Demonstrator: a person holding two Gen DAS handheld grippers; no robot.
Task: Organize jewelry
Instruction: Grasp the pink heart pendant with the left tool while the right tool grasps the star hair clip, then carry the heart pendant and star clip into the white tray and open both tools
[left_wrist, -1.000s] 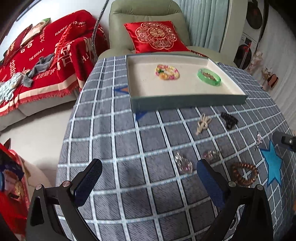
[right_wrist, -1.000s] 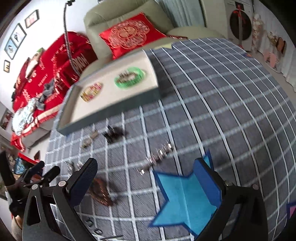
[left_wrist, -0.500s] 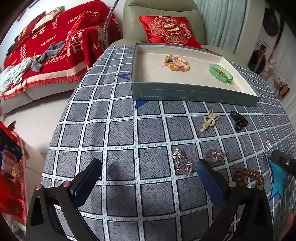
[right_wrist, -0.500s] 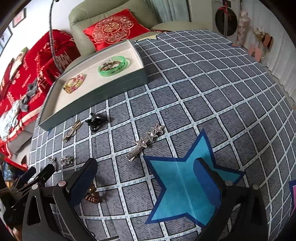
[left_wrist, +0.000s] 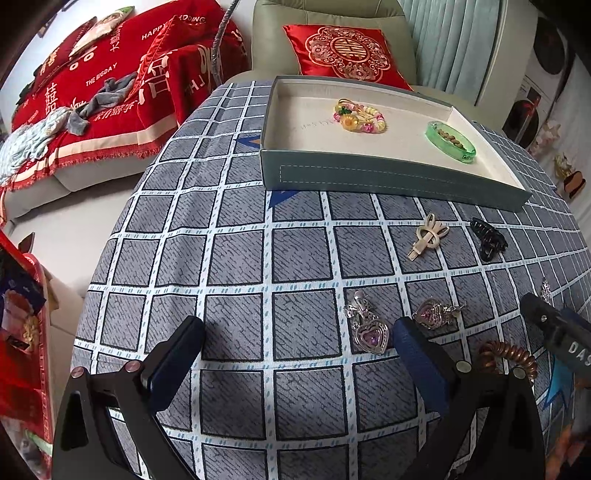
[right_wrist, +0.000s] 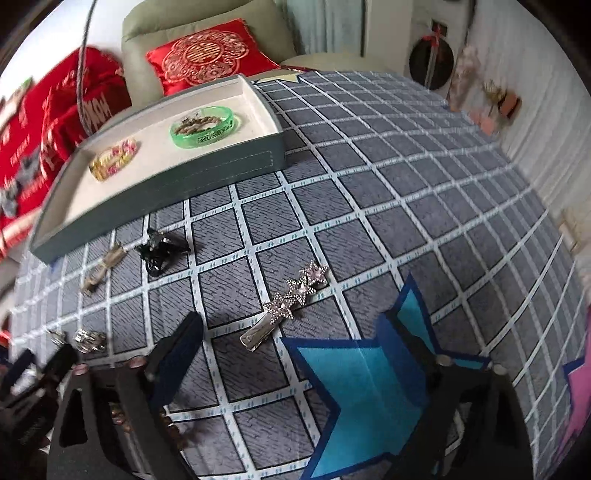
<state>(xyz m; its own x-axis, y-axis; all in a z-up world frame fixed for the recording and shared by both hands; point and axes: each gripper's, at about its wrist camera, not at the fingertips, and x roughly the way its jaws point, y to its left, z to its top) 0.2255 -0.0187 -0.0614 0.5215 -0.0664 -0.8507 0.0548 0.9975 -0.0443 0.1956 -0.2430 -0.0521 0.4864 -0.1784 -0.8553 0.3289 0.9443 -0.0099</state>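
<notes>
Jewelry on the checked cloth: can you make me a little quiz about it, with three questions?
1. True or false: the green bangle lies inside the tray.
2. Which lies nearest the right gripper? A) black claw clip B) star hair clip C) beaded bracelet
3. Fill in: the purple pendant by the left gripper is shaped like a ____.

Key: 1 true; 2 B; 3 heart.
</notes>
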